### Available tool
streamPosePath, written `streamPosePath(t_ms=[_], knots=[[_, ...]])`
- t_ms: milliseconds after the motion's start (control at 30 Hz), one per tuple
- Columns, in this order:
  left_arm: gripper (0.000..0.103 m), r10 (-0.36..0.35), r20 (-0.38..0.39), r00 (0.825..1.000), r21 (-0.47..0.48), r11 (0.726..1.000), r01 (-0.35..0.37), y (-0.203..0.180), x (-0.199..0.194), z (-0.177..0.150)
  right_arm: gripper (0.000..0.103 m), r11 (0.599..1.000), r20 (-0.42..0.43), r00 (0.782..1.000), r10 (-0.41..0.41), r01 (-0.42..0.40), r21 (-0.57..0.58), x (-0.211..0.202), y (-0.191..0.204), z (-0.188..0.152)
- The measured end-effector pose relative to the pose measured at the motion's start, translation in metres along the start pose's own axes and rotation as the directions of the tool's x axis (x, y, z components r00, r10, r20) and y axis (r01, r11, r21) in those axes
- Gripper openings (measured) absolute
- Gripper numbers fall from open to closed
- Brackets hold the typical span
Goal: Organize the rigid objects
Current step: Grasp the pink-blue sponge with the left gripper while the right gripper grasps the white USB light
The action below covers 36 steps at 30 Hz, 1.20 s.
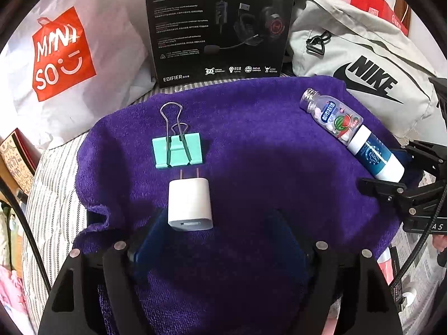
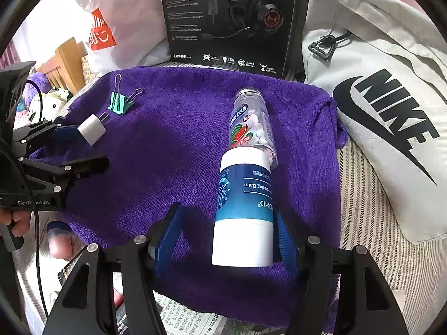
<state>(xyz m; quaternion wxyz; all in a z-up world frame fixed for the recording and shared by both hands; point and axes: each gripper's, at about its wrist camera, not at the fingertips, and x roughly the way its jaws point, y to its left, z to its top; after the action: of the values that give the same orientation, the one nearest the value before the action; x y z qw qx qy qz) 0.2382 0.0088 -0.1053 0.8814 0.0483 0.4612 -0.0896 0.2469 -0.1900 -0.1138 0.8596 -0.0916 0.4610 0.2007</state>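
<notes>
A purple towel [image 1: 251, 139] holds the objects. A white charger plug [image 1: 190, 203] lies with its prongs pointing at a mint green binder clip [image 1: 177, 149]. My left gripper [image 1: 220, 226] is open; the plug rests against its left finger. A clear candy bottle [image 1: 331, 115] and a white and blue balm tube [image 1: 375, 156] lie end to end at the right. In the right wrist view my right gripper [image 2: 226, 220] is open around the balm tube [image 2: 244, 209], which lies against the right finger. The candy bottle [image 2: 251, 122] touches the tube's far end.
A black Edifier headset box [image 1: 220, 25] stands behind the towel [image 2: 167, 139]. A Miniso bag [image 1: 64, 55] is at the back left and a grey Nike bag [image 1: 363, 64] at the right. Newspaper [image 2: 184, 318] lies under the towel's near edge.
</notes>
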Motion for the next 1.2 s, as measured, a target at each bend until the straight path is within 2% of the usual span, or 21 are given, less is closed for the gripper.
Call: streamPosePath(t_ms=[133,200,433,533,700,867,1000,1200], knots=[[0.08,0.004,-0.026,1.0,-0.022,1.0,-0.004,-0.001,0.001,0.004,0.063,1.0,-0.015,1.0,0.014,-0.014,0.025,-0.004,-0.003,0.003],[0.08,0.008,-0.044,0.999,-0.03,0.999,-0.009,-0.002,-0.002,0.005,0.063,1.0,0.003,1.0,0.014,-0.015,0.025,-0.012,-0.003,0.005],[0.08,0.044,0.003,0.999,-0.009,0.999,-0.044,-0.013,-0.05,0.007,0.063,0.998,0.06,0.998,-0.006,0.002,0.07,-0.06,-0.006,0.008],[0.08,0.042,0.029,0.999,-0.001,0.999,-0.042,-0.02,-0.077,0.001,0.063,0.997,0.088,0.996,0.005,-0.012,0.079,-0.09,0.0,-0.004],[0.08,0.045,0.044,0.998,0.025,0.999,-0.046,-0.03,-0.108,-0.032,0.063,0.998,0.067,0.997,0.023,-0.027,0.053,-0.116,0.018,-0.04],[0.08,-0.018,0.046,0.999,0.006,1.0,0.018,-0.032,-0.115,-0.062,0.063,0.999,0.001,0.999,0.035,-0.035,0.014,-0.109,0.039,-0.085],[0.08,-0.031,0.012,0.999,0.0,1.0,0.031,-0.034,-0.103,-0.074,0.063,0.997,-0.036,0.997,0.063,-0.061,0.047,-0.095,0.043,-0.108],[0.08,-0.046,-0.005,0.999,0.009,0.999,0.046,-0.037,-0.095,-0.085,0.058,0.994,-0.048,0.994,0.096,-0.093,0.048,-0.083,0.055,-0.123]])
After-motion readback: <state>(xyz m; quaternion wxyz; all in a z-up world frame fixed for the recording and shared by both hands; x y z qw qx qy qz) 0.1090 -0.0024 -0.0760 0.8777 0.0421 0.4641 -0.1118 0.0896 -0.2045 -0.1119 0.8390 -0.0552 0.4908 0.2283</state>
